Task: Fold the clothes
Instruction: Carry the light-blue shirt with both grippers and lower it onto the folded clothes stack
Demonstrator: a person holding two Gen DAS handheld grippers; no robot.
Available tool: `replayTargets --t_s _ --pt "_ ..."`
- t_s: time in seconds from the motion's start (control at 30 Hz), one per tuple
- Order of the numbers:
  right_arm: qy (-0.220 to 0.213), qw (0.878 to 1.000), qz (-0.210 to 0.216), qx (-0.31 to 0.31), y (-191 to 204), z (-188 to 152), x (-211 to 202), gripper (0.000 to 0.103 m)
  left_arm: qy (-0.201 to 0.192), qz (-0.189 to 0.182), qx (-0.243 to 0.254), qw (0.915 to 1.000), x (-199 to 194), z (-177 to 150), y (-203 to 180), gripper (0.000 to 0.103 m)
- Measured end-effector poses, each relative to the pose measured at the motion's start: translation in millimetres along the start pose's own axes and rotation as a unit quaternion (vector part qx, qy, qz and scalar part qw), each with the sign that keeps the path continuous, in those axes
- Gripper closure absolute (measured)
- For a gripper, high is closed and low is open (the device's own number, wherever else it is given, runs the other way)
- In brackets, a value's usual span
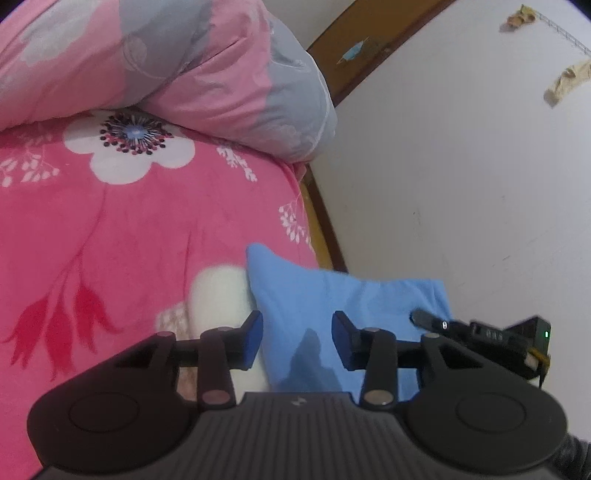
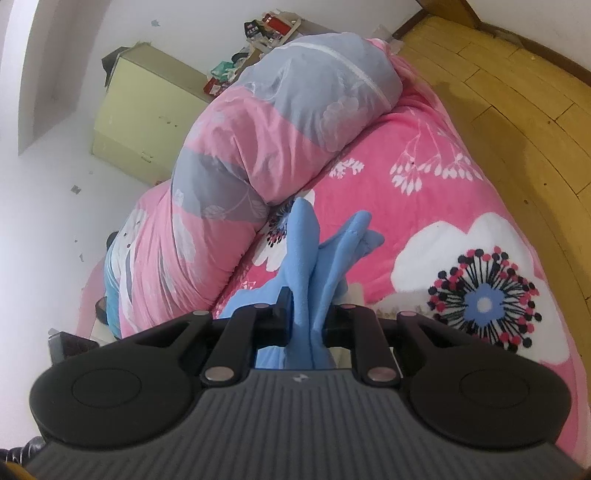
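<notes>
1. Pink flowered bedding [image 1: 122, 236] covered a bed set against a white wall [image 1: 461, 166], and every place below is given from that bedding.
2. At its far side a rolled pink-and-grey quilt [image 1: 207, 74] lay along the top, well apart from the work.
3. At its near right edge, beside the wall, a blue garment [image 1: 295, 295] lay partly on the bedding and partly hanging past it.
4. The left gripper [image 1: 297, 338] hovered over that garment with its jaws apart; cloth lay between them but the blue pads [image 1: 255, 339] did not press it, so it had let go.
5. The right gripper [image 2: 304, 321] was clenched on a bunched edge of the same blue garment [image 2: 306, 243], whose loose folds stuck up beyond the fingers over the bedding [image 2: 424, 206].
6. Judged from this, the fold was only begun: the cloth looked crumpled, not flat or squared, and smoothing and the remaining folds seemed left to do.
7. Beyond the bedding in the right view stood a pale cabinet [image 2: 144, 122] with a cluttered shelf [image 2: 266, 29] past it, and to the right a wooden floor [image 2: 517, 92].
8. Nothing stood in the way on the bedding except the quilt, which limited room on the far side.
</notes>
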State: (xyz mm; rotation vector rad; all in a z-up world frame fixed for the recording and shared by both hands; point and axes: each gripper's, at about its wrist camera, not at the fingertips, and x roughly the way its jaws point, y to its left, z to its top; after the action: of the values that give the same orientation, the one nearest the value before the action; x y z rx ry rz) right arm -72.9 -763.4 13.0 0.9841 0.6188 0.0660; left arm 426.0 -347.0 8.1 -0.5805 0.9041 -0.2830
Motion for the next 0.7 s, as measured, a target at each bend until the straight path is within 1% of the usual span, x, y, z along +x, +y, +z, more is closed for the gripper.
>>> replayTargets --t_s 0.1,0.2,0.27,0.3,0.33,0.4,0.5,0.6,0.67,0.7 --pt "0.003 1.0 0.0 0.0 1.6 -0.1 -2.2 0.09 0.002 -0.009 -0.012 0.9999 -29.1 -15.5 1.7 0.062" --pt "0.01 1.0 -0.011 -0.011 6.0 1.9 -2.8 0.089 0.029 -0.022 -0.023 0.9991 -52.8 -38.4 -0.6 0.062" --pt "0.012 1.0 -0.023 -0.014 9.2 2.6 -5.9 0.087 0.051 -0.029 -0.032 0.9978 -62.6 -54.8 -1.8 0.062" --pt "0.01 0.999 -0.03 -0.013 10.8 2.6 -9.5 0.081 0.06 -0.031 -0.038 0.997 -65.7 -62.4 -1.4 0.062" --pt "0.005 0.999 -0.035 -0.011 11.8 2.6 -13.9 0.074 0.068 -0.034 -0.044 0.9961 -67.7 -69.3 -0.7 0.062" --pt "-0.003 0.999 -0.04 0.0 12.5 1.4 -24.9 0.069 0.081 -0.039 -0.057 0.9943 -71.1 -82.2 -0.1 0.063" --pt "0.003 0.999 -0.046 0.009 11.5 -2.4 -35.8 0.064 0.087 -0.048 -0.068 0.9927 -75.6 -94.7 1.4 0.065" --pt "0.016 0.999 -0.051 0.006 13.4 -3.7 -34.4 0.064 0.09 -0.055 -0.076 0.9915 -79.9 -102.5 2.6 0.07" --pt "0.022 0.998 -0.053 0.004 15.5 -3.8 -29.5 0.064 0.092 -0.061 -0.08 0.9907 -82.1 -106.3 3.0 0.079" --pt "0.024 0.998 -0.053 0.001 17.2 -4.2 -26.8 0.064 0.091 -0.062 -0.082 0.9905 -82.9 -107.7 2.9 0.081"
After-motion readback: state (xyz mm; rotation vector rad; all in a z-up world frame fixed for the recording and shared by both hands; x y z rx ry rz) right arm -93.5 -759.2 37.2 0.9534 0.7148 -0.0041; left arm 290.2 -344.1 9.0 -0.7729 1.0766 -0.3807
